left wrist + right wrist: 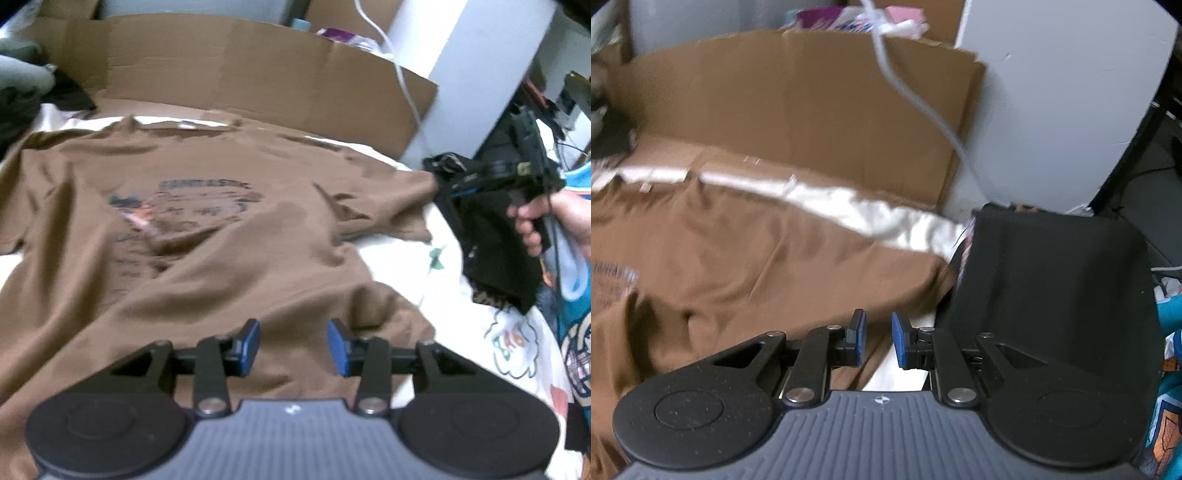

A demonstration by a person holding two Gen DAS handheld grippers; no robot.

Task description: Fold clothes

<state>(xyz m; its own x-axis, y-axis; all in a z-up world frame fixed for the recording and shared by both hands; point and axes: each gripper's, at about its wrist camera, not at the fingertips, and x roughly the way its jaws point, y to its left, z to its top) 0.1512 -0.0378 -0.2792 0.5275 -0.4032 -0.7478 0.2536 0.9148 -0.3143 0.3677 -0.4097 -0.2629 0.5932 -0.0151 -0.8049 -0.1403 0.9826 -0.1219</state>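
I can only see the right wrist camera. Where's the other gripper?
Observer: The left gripper hangs over the brown shirt near its bottom edge, jaws apart, nothing between them.
Child: Is there a picture on the shirt?
Observer: Yes, a dark round print with blurry writing sits on the chest.
Child: Who's holding my gripper?
Observer: A hand grips the black handle of the right gripper, off to the side past the shirt's sleeve.

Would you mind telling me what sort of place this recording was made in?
Probably a bedroom at home: the brown T-shirt lies spread on a bed sheet with cartoon prints, flattened cardboard stands behind it, and clutter and cables fill the corner.
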